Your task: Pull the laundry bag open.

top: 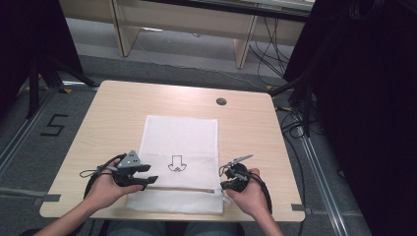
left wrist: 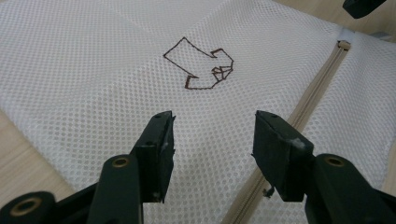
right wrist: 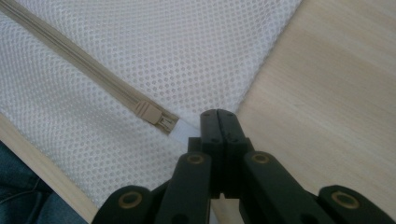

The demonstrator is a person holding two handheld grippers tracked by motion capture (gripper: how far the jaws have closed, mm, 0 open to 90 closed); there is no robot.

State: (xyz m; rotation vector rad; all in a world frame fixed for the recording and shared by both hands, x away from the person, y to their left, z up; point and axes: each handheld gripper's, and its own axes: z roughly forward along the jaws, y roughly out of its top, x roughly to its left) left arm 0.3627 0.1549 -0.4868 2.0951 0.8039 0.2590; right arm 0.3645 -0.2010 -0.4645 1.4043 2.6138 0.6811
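The white mesh bag (top: 179, 162) lies flat at the middle of the table (top: 108, 118), its near edge hanging close to the table's six o'clock rim. A brown arrow outline (top: 175, 163) is drawn on the mesh near the bag's centre, its head pointing toward six o'clock in the high view. A beige zipper (top: 182, 189) runs across the bag from nine to three o'clock, just below the arrow. Its slider (right wrist: 148, 112) sits at the three o'clock end, beside a white fabric tab (right wrist: 184, 132) at the bag's edge. The bag looks flat, and nothing can be made out inside it through the mesh.

The right gripper (top: 227, 184) sits at the bag's four o'clock corner, jaws pressed together; in the right gripper view they close on the white fabric tab just past the slider. The right hand (top: 251, 196) wraps the gripper from six o'clock.

The left gripper (top: 150, 174) hovers over the bag's eight o'clock side, jaws standing apart with only mesh showing between them. In the left gripper view the zipper passes under the right-hand jaw and the arrow lies ahead at twelve o'clock. The left hand (top: 105, 189) holds it from seven o'clock.

A dark round grommet (top: 221, 102) sits in the tabletop at one o'clock of the bag
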